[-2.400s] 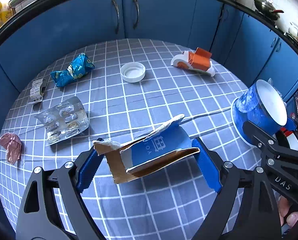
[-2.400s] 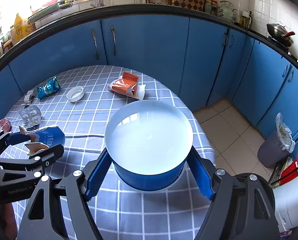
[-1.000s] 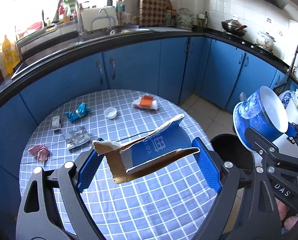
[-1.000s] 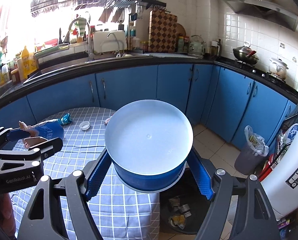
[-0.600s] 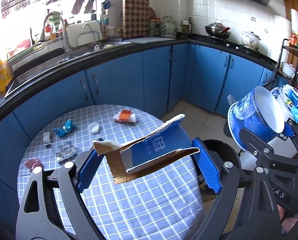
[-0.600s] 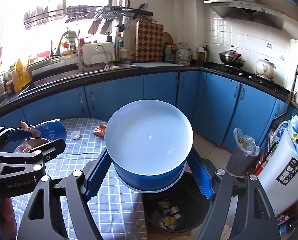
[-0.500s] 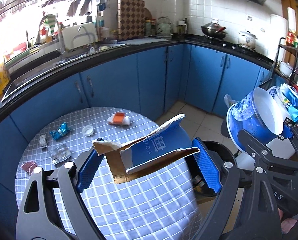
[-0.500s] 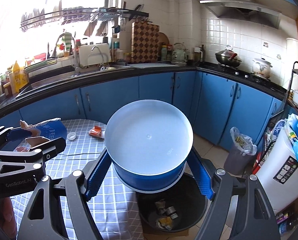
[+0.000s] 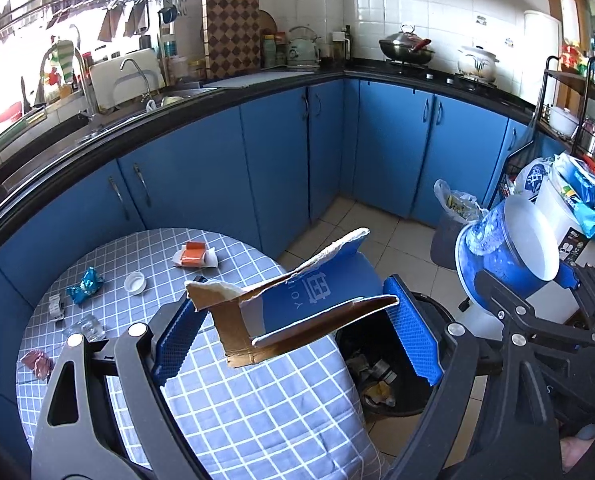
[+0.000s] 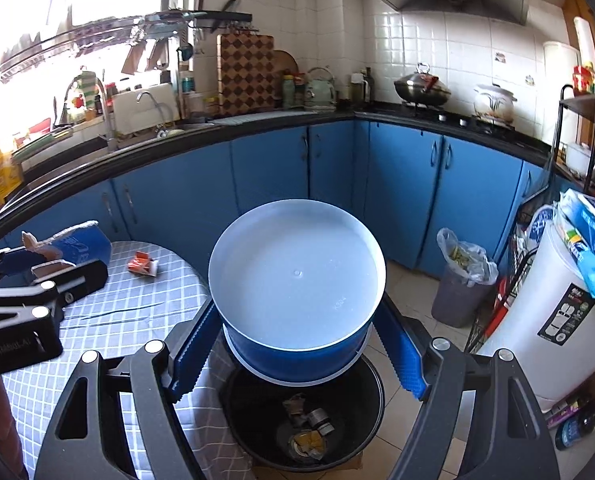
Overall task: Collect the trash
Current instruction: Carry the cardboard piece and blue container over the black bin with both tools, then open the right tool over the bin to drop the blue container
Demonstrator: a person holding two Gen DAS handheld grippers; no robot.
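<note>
My left gripper (image 9: 297, 332) is shut on a torn blue cardboard box (image 9: 317, 304), held in the air over the table's right edge. My right gripper (image 10: 297, 348) is shut on a blue paper bowl (image 10: 297, 276) with a white inside, held sideways with its mouth toward the camera. The bowl (image 9: 509, 248) also shows at the right of the left wrist view. A black trash bin (image 10: 361, 436) stands on the floor right below the bowl, with some scraps at its bottom. The bin (image 9: 381, 368) lies just behind and below the cardboard box.
On the round checked table (image 9: 257, 392) lie an orange-white wrapper (image 9: 195, 255), a white lid (image 9: 134, 282), a blue snack bag (image 9: 84, 283), a blister pack (image 9: 89, 328) and a pink scrap (image 9: 37, 362). A grey bagged bin (image 10: 463, 280) and a white appliance (image 10: 549, 320) stand at the right.
Both grippers have pulled back from the table and swung right with their loads. The table has shrunk in view and the black bin has come in under the bowl.
</note>
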